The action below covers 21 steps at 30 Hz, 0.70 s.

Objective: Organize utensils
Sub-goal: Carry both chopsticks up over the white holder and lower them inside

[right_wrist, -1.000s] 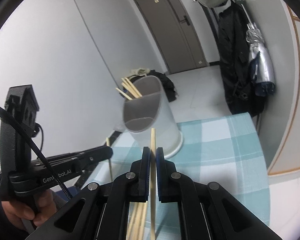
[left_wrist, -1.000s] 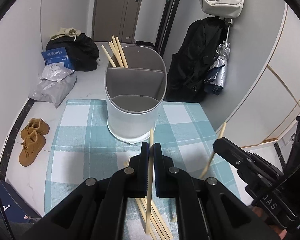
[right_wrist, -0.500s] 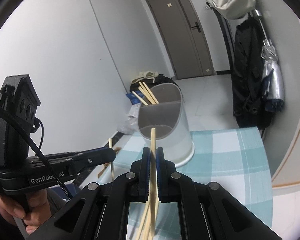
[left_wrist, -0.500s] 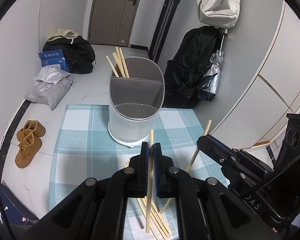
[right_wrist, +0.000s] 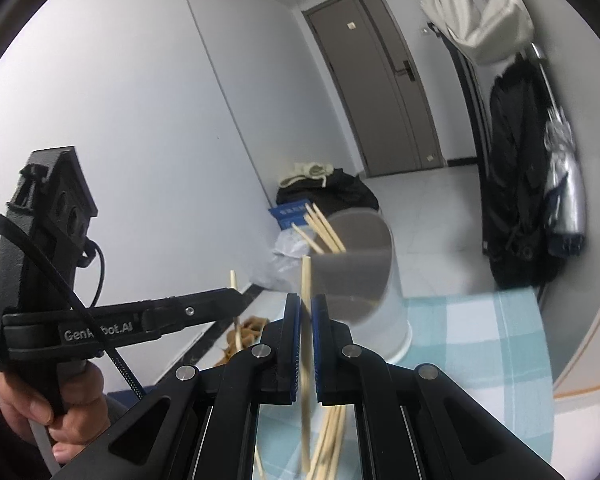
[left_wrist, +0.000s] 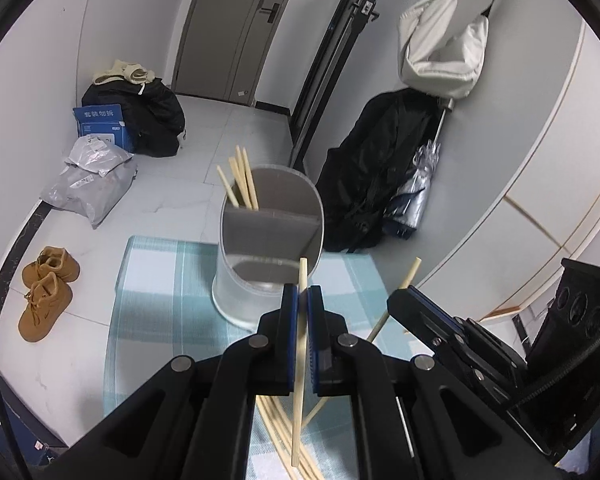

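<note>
Mid-transfer: left gripper point(left_wrist: 299, 300) clenched on one pale wooden chopstick point(left_wrist: 298, 380), right gripper point(right_wrist: 306, 308) on another point(right_wrist: 306, 344), above checked teal cloth point(left_wrist: 160, 308); next, tip each into grey oval divided holder point(left_wrist: 260, 296), rear compartment, beside stored sticks point(left_wrist: 240, 184)

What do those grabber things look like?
Both grippers are black plastic with silver bolts and blue pads on two flat fingers. The left gripper has white lettering on its side, a black cable, and a boxy black top. A hand holds its handle. The right gripper looks alike.
</note>
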Tool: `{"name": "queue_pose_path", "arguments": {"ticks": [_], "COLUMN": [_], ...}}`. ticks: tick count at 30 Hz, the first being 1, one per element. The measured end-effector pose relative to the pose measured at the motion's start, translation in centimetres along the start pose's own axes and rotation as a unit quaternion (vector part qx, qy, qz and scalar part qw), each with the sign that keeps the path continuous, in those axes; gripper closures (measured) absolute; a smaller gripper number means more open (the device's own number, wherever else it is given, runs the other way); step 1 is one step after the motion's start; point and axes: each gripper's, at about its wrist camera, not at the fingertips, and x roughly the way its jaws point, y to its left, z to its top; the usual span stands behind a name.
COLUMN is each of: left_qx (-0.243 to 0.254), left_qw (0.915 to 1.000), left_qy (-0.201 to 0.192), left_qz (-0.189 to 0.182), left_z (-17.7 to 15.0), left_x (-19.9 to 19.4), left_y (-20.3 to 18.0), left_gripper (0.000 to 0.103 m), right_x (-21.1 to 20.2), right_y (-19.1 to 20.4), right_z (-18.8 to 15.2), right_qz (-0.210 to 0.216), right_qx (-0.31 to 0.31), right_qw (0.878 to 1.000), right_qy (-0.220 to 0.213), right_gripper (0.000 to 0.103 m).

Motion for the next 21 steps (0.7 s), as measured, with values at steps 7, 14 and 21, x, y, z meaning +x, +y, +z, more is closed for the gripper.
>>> {"name": "queue_pose_path", "arguments": {"ticks": [7,14,21], "left_qx": [-0.014,-0.022,-0.034], "left_qw": [0.9998,0.9991,0.9981], "left_qy": [-0.01,-0.026,-0.043], "left_qz": [-0.013,-0.026,-0.026], "left_z": [3.6,7.6,10.7], "left_x": [-0.2,0.4,1.4], "left_y": [0.0,0.0,0.4], "left_gripper": [0.101,0.101,0.101], "right_x": [-0.1,0.7,2.8], "right_y": [0.9,0.8,-0.5], "right_z": [4.1,8.4,12.2], "right_qz": [0.009,0.009,0.006], "right_qx": [-0.031,-0.055,-0.074], "right_qw": [0.999,0.998,0.996], "right_qy": [-0.015,-0.03,-0.041], "right_gripper": [0.098,0.098,0.098]}}
